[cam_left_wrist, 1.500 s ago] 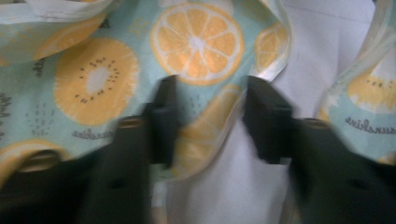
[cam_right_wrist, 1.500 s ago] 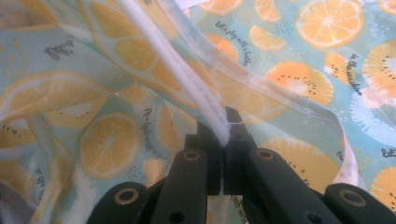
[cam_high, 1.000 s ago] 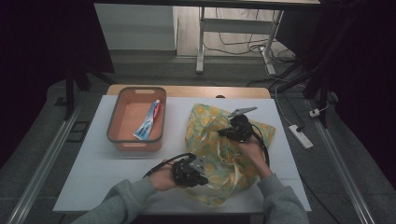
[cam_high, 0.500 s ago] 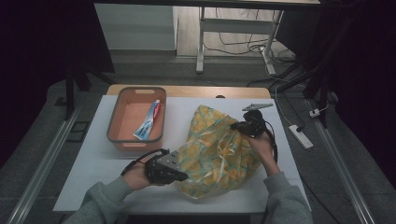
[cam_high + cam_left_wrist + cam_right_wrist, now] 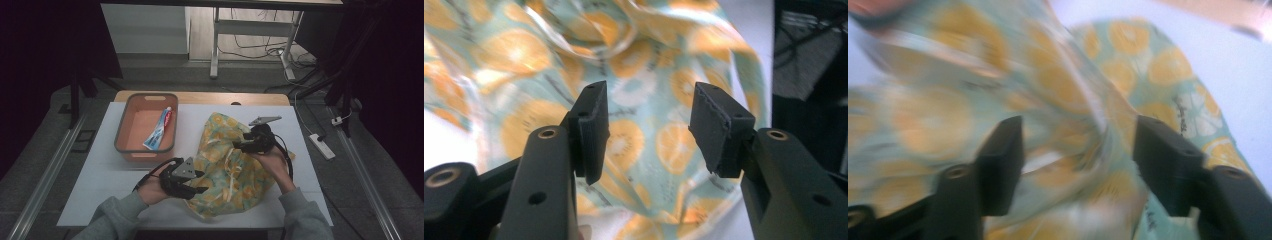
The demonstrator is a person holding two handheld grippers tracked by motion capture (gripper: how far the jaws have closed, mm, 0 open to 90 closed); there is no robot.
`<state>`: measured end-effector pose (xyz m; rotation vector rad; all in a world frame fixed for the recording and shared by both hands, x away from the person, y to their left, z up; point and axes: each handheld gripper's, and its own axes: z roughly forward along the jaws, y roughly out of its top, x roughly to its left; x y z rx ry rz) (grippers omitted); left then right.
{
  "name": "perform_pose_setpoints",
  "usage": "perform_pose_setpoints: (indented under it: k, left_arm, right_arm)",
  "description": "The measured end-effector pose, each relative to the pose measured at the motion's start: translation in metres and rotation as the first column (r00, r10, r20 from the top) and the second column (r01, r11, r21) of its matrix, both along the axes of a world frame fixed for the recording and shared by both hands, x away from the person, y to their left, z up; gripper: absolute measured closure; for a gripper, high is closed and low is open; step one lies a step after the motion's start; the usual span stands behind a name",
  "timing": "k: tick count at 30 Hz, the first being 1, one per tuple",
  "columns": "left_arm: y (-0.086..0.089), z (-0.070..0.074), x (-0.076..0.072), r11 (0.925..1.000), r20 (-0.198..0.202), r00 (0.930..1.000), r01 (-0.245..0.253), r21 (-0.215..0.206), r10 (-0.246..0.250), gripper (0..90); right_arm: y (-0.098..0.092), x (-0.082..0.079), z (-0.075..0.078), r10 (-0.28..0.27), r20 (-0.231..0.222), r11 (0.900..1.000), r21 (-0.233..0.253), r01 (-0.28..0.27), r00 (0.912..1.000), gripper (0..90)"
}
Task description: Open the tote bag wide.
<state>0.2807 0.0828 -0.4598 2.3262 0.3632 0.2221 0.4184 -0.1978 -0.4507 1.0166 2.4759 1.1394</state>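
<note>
Basket [image 5: 122,131] at table's [image 5: 90,185] left rear, toothpaste tube [image 5: 159,130] inside it, cloth bag [image 5: 230,175] to its right, left gripper [image 5: 200,184] at bag's left edge, right gripper [image 5: 239,145] above bag's middle.

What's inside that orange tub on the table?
A single red, white and blue toothpaste tube lies slanted in the orange rectangular plastic tub, toward its right side. The rest of the floor looks bare, though the near wall hides the strip just behind it.

Lab-like recording room: dark curtains [image 5: 45,45], floor rails [image 5: 42,175], loose cables [image 5: 260,47], power strip [image 5: 321,146]
</note>
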Motion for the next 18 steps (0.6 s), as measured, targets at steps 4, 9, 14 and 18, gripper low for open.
perform_pose_setpoints:
  k: [4,9,14,18]
  left_arm:
    - [-0.008,0.000,-0.001,0.9999,-0.029,0.9995,-0.010,0.013,0.010,50.1]
    - [-0.026,-0.015,-0.004,0.9935,-0.025,0.9997,0.002,0.114,0.001,49.6]
    - [-0.037,-0.036,0.008,0.9824,-0.077,0.9969,-0.003,0.187,0.018,49.5]
    - [-0.038,-0.048,0.019,0.9749,-0.115,0.9920,-0.025,0.221,0.052,52.6]
  right_arm:
    - [0.005,-0.046,0.025,0.005,0.002,1.000,0.015,-0.005,1.0000,25.1]
    - [0.019,-0.088,0.011,-0.014,-0.048,0.999,-0.051,0.011,0.9988,19.0]
    - [0.036,-0.106,-0.024,-0.054,-0.077,0.986,-0.161,0.041,0.9955,16.8]
    - [0.037,-0.101,-0.049,-0.027,-0.082,0.965,-0.261,0.005,0.9963,55.9]
